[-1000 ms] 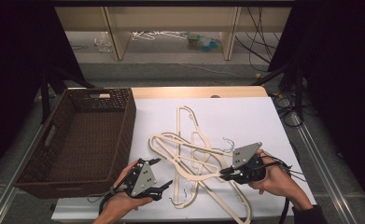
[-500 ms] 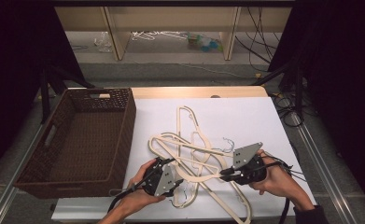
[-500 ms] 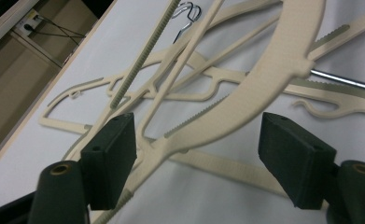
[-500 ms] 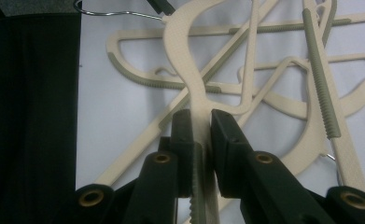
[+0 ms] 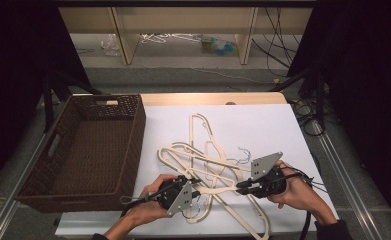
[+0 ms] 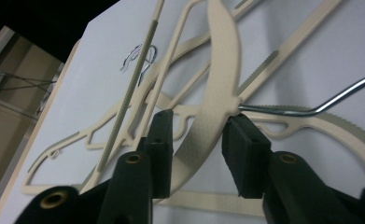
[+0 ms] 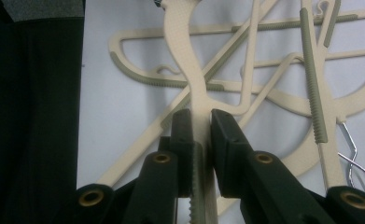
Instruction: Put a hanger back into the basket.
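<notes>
Lying under everything, the white table (image 5: 263, 120) carries a brown basket (image 5: 83, 150) at its left and a tangled heap of cream hangers (image 5: 208, 160) at its middle, just right of the basket. The right gripper (image 7: 201, 116) is clamped tight on a thin hanger arm at the heap's right edge. The left gripper (image 6: 196, 135) straddles a broad curved hanger arm at the heap's near left; its jaws have just been closing, but a gap shows beside each pad.
</notes>
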`<state>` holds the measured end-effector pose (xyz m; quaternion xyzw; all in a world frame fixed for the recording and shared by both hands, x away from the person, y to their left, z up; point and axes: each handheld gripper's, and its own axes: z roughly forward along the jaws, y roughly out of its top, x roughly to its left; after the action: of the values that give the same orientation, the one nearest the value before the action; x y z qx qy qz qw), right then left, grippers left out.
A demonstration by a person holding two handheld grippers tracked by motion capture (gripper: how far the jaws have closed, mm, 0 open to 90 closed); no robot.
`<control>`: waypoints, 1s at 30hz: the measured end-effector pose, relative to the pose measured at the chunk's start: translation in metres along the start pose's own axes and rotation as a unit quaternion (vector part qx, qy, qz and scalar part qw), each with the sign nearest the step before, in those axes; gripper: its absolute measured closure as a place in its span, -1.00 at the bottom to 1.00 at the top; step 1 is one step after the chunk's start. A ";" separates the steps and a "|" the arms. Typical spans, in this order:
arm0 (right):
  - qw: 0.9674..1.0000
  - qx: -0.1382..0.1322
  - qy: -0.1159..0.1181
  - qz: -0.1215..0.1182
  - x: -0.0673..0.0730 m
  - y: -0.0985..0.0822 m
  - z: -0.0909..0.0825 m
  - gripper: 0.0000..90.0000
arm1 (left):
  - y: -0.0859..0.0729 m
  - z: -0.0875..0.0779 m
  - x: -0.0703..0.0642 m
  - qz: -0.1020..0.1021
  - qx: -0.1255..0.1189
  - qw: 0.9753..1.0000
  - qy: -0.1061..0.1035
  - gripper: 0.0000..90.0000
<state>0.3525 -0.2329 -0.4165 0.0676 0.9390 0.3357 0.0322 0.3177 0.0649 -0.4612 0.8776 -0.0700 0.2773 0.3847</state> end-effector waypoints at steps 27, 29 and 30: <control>0.994 -0.086 -0.056 0.047 -0.007 0.000 -0.028 0.16 | 0.035 -0.030 0.019 0.045 -0.025 0.999 0.005 0.90; 0.990 -0.102 -0.088 0.052 -0.006 0.004 -0.036 -0.03 | 0.037 -0.034 0.022 0.033 -0.023 0.999 0.008 0.90; 0.986 -0.117 -0.106 0.058 -0.005 0.007 -0.041 -0.05 | 0.038 -0.036 0.025 0.027 -0.022 0.999 0.011 0.90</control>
<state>0.3541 -0.2544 -0.3805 0.1533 0.8791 0.4351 0.1197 0.3101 0.0661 -0.4039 0.8636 -0.0955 0.2958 0.3971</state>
